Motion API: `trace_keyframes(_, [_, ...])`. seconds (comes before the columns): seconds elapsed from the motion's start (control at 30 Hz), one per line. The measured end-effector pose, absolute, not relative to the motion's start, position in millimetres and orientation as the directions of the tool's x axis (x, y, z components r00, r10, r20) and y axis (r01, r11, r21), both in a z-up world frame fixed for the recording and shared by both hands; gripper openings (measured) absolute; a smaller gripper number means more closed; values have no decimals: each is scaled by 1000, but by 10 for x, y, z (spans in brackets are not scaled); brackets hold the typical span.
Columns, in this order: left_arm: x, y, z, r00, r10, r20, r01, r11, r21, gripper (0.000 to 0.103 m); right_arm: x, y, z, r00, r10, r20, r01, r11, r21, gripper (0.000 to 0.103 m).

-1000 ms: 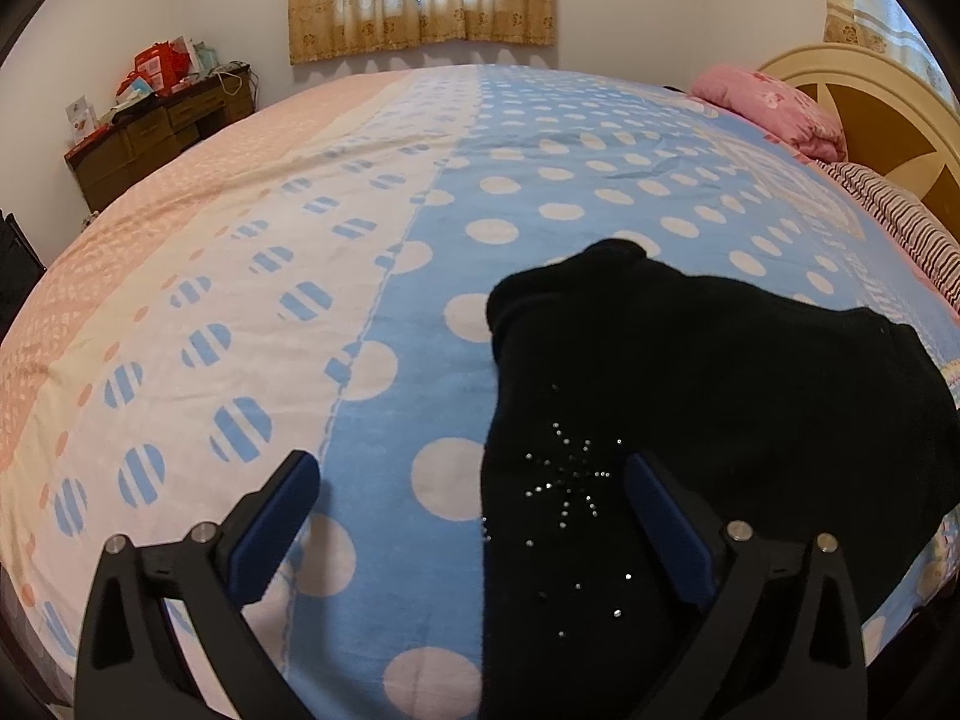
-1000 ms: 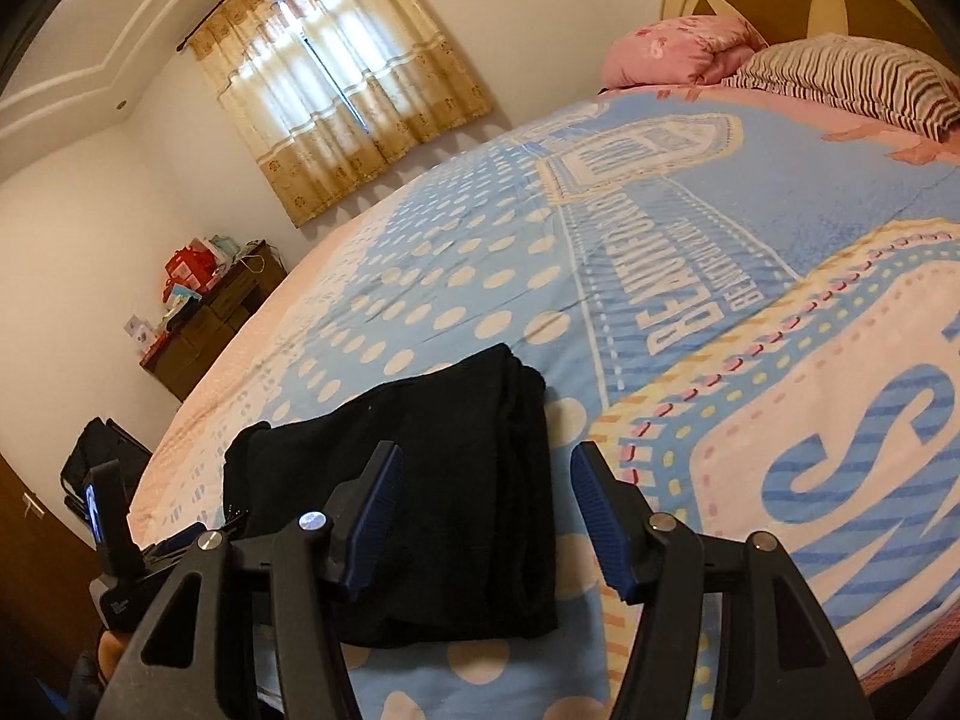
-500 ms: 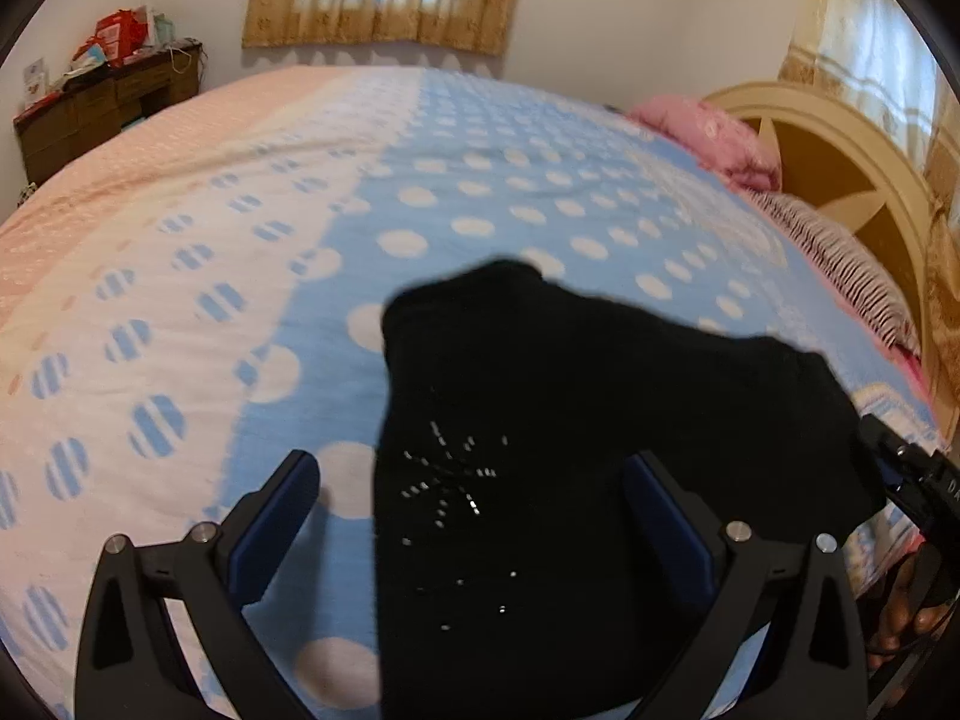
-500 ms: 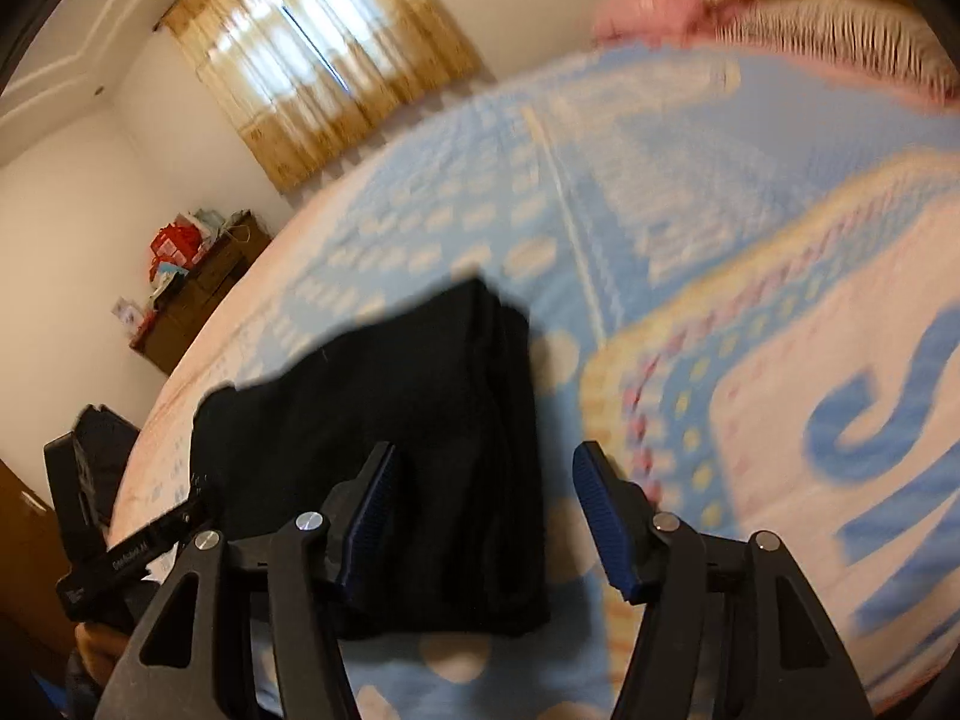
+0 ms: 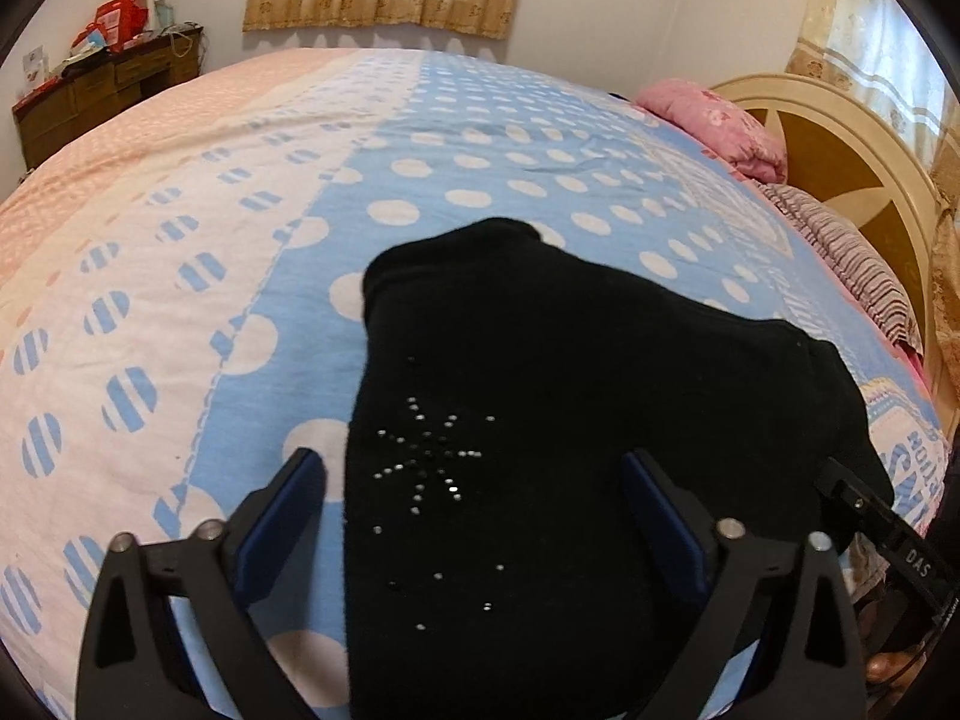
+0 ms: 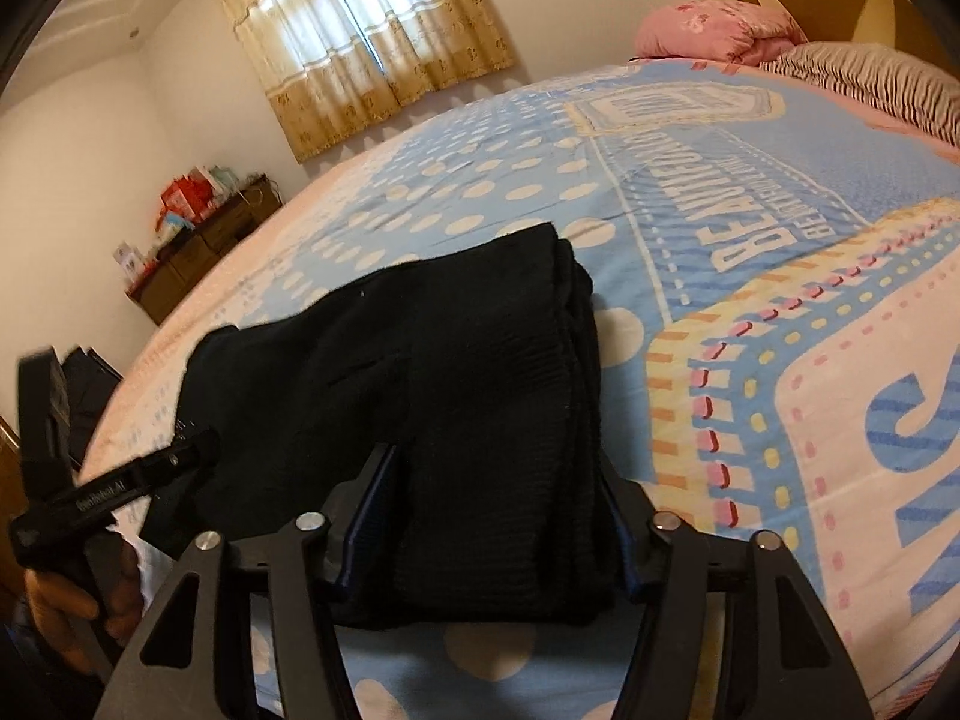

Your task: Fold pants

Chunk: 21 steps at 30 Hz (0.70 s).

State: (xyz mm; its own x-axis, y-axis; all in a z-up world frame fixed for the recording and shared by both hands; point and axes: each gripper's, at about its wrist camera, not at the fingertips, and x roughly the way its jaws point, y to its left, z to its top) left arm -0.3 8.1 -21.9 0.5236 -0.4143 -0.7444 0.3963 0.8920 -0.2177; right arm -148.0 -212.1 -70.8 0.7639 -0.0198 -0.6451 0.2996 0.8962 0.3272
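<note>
While the black pants (image 6: 432, 396) are lying folded on the bed (image 6: 750, 360), long axis running left to right between our hands, we're closing the right gripper (image 6: 498, 510) jaws around their ribbed end, nothing pinched yet; the left gripper (image 5: 474, 516), jaws narrowing but wide, is straddling the studded end.

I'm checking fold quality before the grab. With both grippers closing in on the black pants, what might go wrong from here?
1. The right gripper is closing around the thick layered edge of the pants; it may pinch only the top layers, so the stack splays.
2. The left gripper is closing with one finger beside the fabric's edge, over the bedspread; it could catch the spread too.
3. A lopsided lift would skew the fold.
</note>
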Motion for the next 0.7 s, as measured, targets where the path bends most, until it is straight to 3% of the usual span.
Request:
trace_keyframes(0.17, [-1, 32, -191, 501, -450, -740, 419, 874, -248, 74, -1489, -2038, -701, 754, -42, -655, 304, 907, 291, 41])
trace_keyframes(0.23, [2, 33, -180, 480, -485, -731, 426, 857, -289, 51, -1486, -1998, -689, 750, -65, -658, 315, 910, 270, 38])
trace_keyframes(0.3, [-4, 24, -165, 471, -501, -726, 427, 849, -310, 37, -1484, -1951, -665, 744, -88, -662, 325, 914, 244, 36])
trace_keyframes(0.5, [-38, -32, -119, 494, -475, -728, 431, 861, -269, 29, -1468, -1728, -538, 738, -167, -654, 307, 946, 104, 31])
trace_keyframes(0.7, [-66, -45, -68, 512, -448, -733, 433, 871, -230, 28, -1511, -1607, -406, 757, -203, -621, 296, 954, 49, 30])
